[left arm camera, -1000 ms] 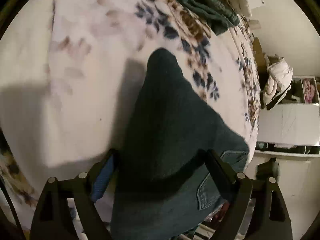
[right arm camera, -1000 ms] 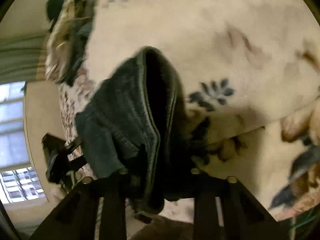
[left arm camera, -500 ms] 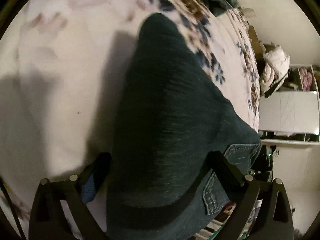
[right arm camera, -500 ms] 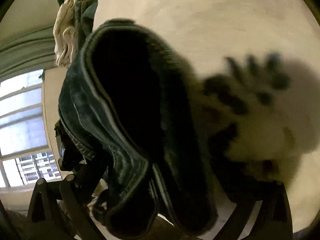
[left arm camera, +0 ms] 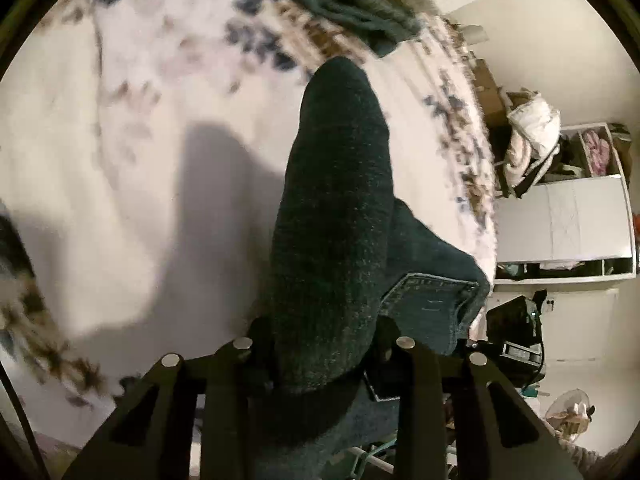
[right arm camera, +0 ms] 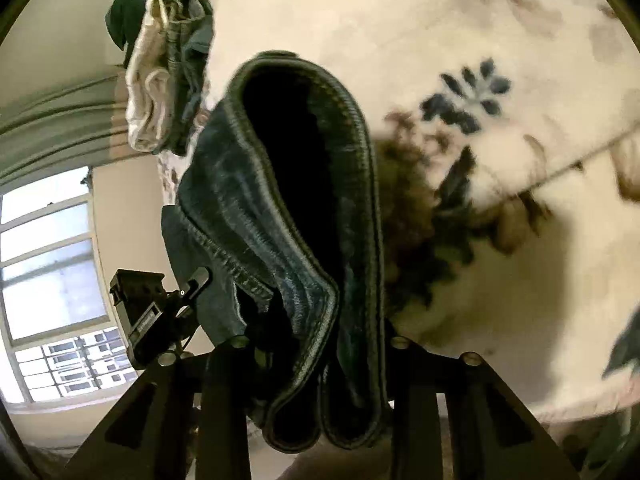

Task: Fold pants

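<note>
Left wrist view first: my left gripper (left arm camera: 320, 344) has its jaws closing, and a thick fold of the dark jeans (left arm camera: 332, 220) is bunched right between them, the cloth filling the gap from finger to finger. I read that as a clamp on the denim. The fold rises up and away from the fingers over the bed's floral blanket (left arm camera: 120, 160), lifted off it, with its shadow falling on the blanket to the left. A back pocket (left arm camera: 432, 300) with pale stitching shows on the right side of the jeans, close to the bed's right edge.

Over on the right wrist view, my right gripper (right arm camera: 320, 344) is closing too, and the waistband end of the jeans (right arm camera: 304, 200) sits between its 2 fingers, the thick hem looped open so I look straight into a dark hollow. The cloth presses against both fingers, so that one is clamped on the jeans as well. Blanket (right arm camera: 480, 40) lies beyond and to the right, blurred.

At the bed's far edge a pile of clothes (left arm camera: 348, 4) rests, dark green with a cream piece (right arm camera: 148, 80) in it. White shelving (left arm camera: 560, 220) stands past the bed's right edge, and a window (right arm camera: 48, 280) shows at left in the right view.
</note>
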The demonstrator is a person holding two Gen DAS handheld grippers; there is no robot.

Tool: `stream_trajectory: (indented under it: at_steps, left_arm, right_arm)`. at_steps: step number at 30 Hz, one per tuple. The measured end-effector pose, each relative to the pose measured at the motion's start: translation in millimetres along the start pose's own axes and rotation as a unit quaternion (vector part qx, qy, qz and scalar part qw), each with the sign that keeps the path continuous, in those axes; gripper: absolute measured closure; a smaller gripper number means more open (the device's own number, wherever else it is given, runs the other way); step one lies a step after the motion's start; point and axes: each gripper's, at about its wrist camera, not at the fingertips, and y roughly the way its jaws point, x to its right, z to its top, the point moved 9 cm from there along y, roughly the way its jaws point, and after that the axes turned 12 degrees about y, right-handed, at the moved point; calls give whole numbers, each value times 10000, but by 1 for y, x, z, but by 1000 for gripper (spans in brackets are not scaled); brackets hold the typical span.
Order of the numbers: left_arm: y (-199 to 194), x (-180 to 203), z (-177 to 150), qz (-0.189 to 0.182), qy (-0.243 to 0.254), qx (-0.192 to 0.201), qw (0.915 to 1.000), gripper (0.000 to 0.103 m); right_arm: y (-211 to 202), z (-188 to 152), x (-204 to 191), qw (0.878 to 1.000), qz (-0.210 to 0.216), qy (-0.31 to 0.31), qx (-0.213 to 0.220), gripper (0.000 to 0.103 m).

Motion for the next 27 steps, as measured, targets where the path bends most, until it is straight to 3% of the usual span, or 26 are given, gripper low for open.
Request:
stream_trajectory:
  at_steps: [5, 10, 16, 20, 23, 27]
  left_arm:
    - [-31, 31, 31, -24, 159, 172, 9997, 75]
    - [-73, 51, 106, -5, 347, 497, 9982, 75]
    - [-125, 43, 237, 14, 577, 904, 9942, 75]
    - [-142, 13, 337, 43, 571, 1061, 9927, 75]
    - [-141, -16, 392, 78, 509, 1080, 9928, 75]
    - [-113, -65, 445, 267, 376, 821, 9956, 74]
  right_arm:
    - [-32, -4, -42, 9994, 235, -209, 139, 71]
    - [-50, 21, -126, 9975, 413, -485, 321, 71]
    - [-44, 92, -273, 9925, 702, -804, 591, 71]
    - [-18, 159, -375, 9893, 857, -961, 691, 71]
    - [13, 206, -424, 9893, 879, -969, 652, 71]
    - [67, 267, -447, 9940, 675, -731, 458, 71]
